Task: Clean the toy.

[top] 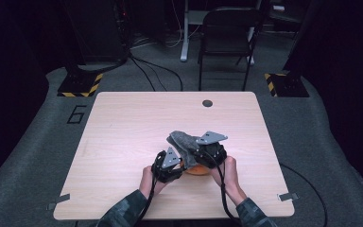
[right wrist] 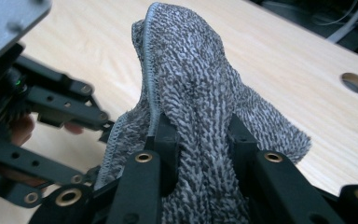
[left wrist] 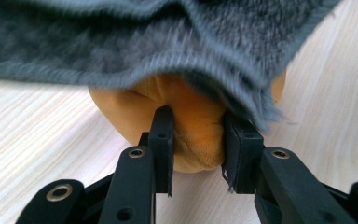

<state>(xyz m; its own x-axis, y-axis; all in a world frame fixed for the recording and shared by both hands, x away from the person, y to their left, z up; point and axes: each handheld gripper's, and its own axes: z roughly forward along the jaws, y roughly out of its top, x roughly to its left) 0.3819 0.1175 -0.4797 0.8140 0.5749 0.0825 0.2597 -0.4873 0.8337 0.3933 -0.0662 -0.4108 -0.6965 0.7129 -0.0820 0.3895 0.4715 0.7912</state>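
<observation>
Near the desk's front edge, a grey cloth drapes over an orange bowl.
Right gripper has its jaws clamped on a bunched fold of the cloth; left gripper pinches the bowl's soft orange wall, holding it on the desk. Whether anything lies inside the bowl is hidden by the cloth. Pulling the cloth sideways could drag or tip the bowl if the left grip slips.

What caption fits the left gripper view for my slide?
Left gripper pinches a soft orange thing under a grey cloth on the table.
</observation>
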